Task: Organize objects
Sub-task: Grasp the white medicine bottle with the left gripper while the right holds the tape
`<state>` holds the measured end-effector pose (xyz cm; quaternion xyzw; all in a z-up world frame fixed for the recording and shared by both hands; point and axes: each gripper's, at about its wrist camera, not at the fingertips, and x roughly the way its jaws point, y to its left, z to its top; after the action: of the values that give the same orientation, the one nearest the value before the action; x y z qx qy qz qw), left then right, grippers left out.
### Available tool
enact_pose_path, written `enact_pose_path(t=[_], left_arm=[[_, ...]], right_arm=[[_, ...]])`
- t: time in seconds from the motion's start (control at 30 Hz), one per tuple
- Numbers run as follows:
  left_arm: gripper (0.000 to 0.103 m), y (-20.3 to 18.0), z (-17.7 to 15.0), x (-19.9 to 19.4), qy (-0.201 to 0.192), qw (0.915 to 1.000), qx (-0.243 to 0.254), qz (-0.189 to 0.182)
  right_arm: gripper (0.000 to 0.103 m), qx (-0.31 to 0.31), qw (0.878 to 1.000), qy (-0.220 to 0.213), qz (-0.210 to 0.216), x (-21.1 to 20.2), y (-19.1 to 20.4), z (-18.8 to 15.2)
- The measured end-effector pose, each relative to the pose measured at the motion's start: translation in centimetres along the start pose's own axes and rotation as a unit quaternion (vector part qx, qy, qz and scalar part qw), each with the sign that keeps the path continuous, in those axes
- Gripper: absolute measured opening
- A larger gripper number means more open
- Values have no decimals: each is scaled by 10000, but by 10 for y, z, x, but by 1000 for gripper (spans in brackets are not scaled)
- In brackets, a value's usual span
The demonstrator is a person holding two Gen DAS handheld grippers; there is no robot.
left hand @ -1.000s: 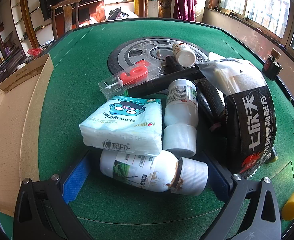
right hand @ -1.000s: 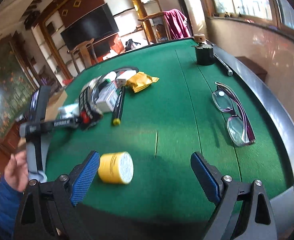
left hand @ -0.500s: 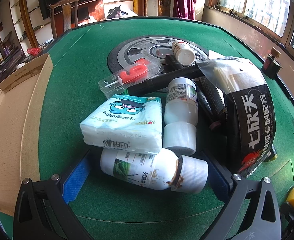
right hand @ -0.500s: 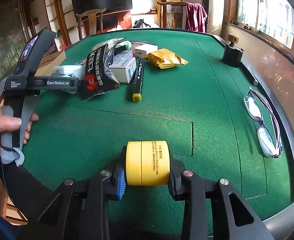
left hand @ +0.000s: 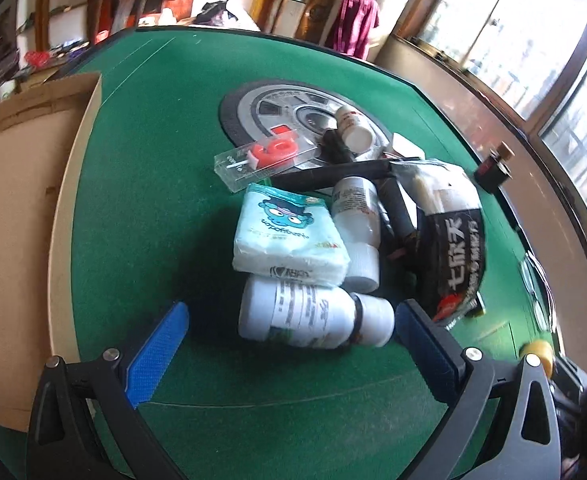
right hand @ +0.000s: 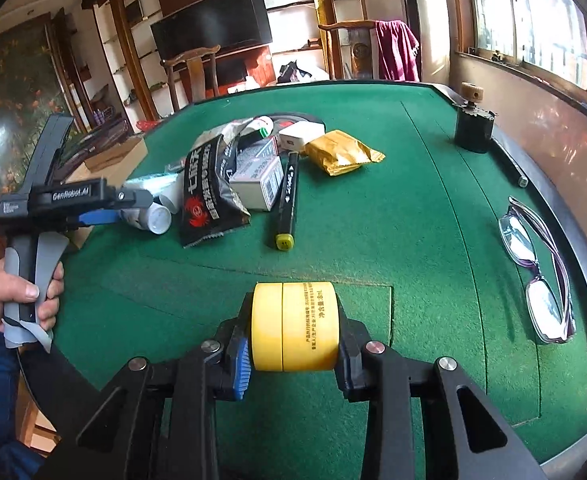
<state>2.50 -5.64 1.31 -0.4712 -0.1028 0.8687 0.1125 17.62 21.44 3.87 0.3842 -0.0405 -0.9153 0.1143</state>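
Right claw (right hand: 293, 354) pinches a smooth yellow plastic cylinder (right hand: 295, 326) over green felt (right hand: 413, 208)

Table felt (right hand: 373, 216): plain green, upper centre of the right wrist view; jar (right hand: 295, 327) at lower centre: yellow with fine dark print, between blue gripper pads (right hand: 242, 364). Pouch (right hand: 207, 196) at centre left: black, white characters, red crab emblem; packet (right hand: 341, 152) above centre: mustard yellow. Left wrist view, centre: tissue pack (left hand: 287, 240) pale blue with cartoon face; bottle (left hand: 313, 314) white with striped label.

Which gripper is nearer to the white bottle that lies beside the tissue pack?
Left. The left gripper is open around the white bottle; the right gripper, across the table, grips a yellow jar.
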Motion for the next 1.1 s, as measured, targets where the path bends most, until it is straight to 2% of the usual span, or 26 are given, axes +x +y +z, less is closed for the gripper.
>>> enact_pose_path(t=[0.1,0.13,0.17,0.23,0.3,0.47,0.53,0.67,0.77,0.83,0.9,1.0,1.1], left_arm=[[102,-3,2,-6,44,9997,252,-33],[98,-4,2,-8,48,9994,337,4],[90,-7,0,-10,49,9988,485,-23],[84,-19,-3,-13,74,9957,924,63],[84,-24,-3,-11,104,9930,1170,129],[83,-25,5,0,323,9883,1478,-171],[83,-24,8,6,302,9888,1457,-156],[84,-29,-1,11,612,9868,1401,-528],[84,-47,-24,-1,907,9773,1618,-1024],[84,-60,-39,-13,951,9696,1945,-1139],[84,-65,-42,-20,877,9687,2105,-980],[84,-68,-30,-19,647,9735,2149,-437],[84,-72,-17,-9,594,9697,2369,-52]], right_arm=[[35,115,9998,46,139,3,-5,1],[35,147,9997,27,171,3,-7,1],[35,187,9996,23,205,3,-8,0],[35,260,9993,18,283,3,-12,-1],[35,298,9990,-4,347,2,-13,-1],[35,338,9985,4,425,4,-15,-1],[35,383,9983,1,438,4,-16,-1],[35,439,9980,21,457,4,-18,-1],[35,481,9977,37,470,5,-20,-1],[35,492,9976,52,488,6,-21,-1],[35,505,9974,52,506,6,-22,-1],[35,503,9974,55,510,6,-22,-1],[35,471,9977,24,479,4,-21,-2]])
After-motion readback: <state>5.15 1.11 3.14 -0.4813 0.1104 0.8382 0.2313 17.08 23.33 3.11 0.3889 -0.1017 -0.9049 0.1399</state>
